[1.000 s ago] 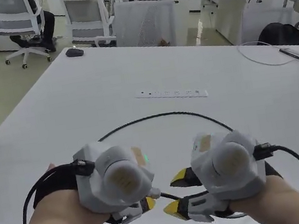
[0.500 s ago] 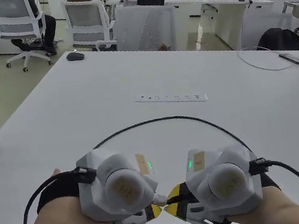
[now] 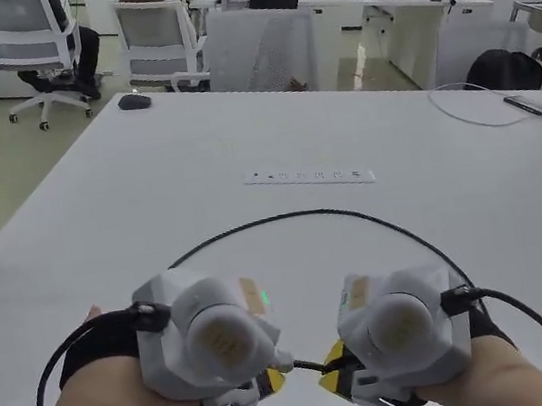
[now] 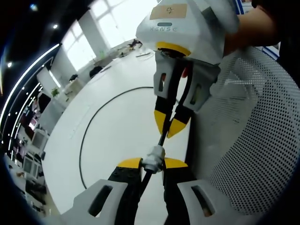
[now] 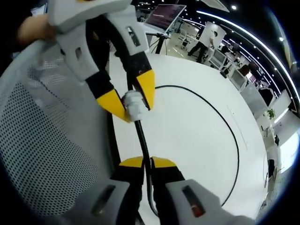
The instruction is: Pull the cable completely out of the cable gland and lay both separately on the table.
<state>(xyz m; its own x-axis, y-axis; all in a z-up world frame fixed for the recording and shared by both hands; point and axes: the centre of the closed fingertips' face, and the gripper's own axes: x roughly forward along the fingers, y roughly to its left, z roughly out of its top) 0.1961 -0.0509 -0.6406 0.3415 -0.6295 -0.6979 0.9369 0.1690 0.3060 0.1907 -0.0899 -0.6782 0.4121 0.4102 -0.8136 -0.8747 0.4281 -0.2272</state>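
Since a second ago our right tool (image 5: 146,162) has swung in and shut on the cable (image 5: 141,133), just beside the gland (image 4: 153,159), which our left tool (image 4: 151,164) is clamping. The rest of the cable loops out across the table (image 3: 240,126). In the head view the tool bodies mostly hide the gland.

The cable gland (image 4: 153,159) is being covered almost wholly in the head view by the housing of the left hand-held gripper (image 3: 273,376). Both ends of the cable (image 3: 283,219) are being hidden there behind the two housings. The marks on the white strip (image 3: 310,175) on the desk (image 3: 193,153) are being rendered too small to be read.
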